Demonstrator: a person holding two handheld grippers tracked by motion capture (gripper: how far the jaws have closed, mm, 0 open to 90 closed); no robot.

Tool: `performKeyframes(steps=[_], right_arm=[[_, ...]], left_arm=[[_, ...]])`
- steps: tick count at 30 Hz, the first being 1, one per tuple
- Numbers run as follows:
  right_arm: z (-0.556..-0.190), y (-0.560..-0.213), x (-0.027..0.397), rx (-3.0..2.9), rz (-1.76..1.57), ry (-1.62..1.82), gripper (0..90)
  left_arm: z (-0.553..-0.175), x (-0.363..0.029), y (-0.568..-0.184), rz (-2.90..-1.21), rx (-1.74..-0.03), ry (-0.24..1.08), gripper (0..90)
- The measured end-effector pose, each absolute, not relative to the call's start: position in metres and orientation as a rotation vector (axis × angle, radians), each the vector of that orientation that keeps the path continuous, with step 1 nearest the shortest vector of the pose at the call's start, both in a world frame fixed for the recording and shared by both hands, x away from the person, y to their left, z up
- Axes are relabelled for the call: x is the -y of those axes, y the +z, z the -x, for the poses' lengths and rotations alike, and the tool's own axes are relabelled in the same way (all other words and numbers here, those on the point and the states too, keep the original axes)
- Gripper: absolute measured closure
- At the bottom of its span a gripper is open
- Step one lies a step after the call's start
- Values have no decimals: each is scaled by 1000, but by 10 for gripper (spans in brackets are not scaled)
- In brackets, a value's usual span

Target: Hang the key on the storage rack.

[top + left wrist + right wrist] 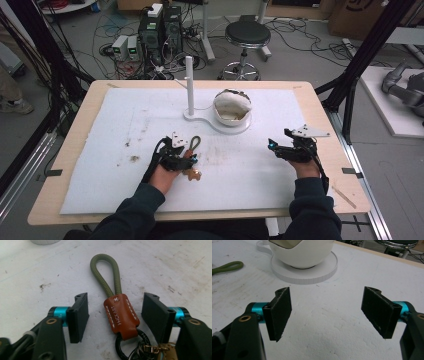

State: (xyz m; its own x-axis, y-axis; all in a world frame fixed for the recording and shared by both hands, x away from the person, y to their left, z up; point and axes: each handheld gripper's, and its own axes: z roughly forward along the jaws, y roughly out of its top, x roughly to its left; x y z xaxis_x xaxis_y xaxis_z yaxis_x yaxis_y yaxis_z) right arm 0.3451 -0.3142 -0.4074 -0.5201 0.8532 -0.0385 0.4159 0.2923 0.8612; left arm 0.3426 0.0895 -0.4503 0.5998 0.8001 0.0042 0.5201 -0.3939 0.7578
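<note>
Two tongs, both released. Left tongs (113,315) straddle the keychain (121,315) on the table (100,150), pads clear; its long axis runs straight ahead. Right tongs (328,312) well apart.

The high view looks forward and down from above the person's side of the table (70,165), far enough to take in the whole tabletop and the floor beyond its far edge. The left gripper view sits low and very near the white mat (175,272), facing along its own jaws towards the far edge, with the keychain (120,312) between them. The right gripper view also rides low, near the right edge, facing the far middle. Both the right gripper view and the high view show the white stand (312,275) (227,127), and all three share the keychain's green loop (227,267) (195,142).
</note>
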Motion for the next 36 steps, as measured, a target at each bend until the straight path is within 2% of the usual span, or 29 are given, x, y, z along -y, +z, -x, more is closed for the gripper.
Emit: performKeyframes(steps=[1, 3, 7, 17, 27, 36], right_arm=[[-345, -407, 314, -2066, -1129, 1151, 248], [-345, -407, 314, -2069, -1126, 1150, 248], [-345, -407, 314, -2064, -1129, 1153, 248], [-345, -407, 316, -2056, -1141, 1164, 249], [-344, -406, 316, -2050, -1140, 1169, 249], [-344, -406, 316, -2045, -1145, 1176, 249]], left_arm=[[-342, -90, -450, -2084, -1034, 482, 416], [-342, -90, -450, -2076, -1023, 469, 602], [-345, -96, -449, -2052, -1040, 435, 678], [-342, -102, -438, -1937, -965, 411, 700], [-345, -137, -407, -1758, -969, 429, 701], [-354, -157, -380, -1680, -944, 442, 701]])
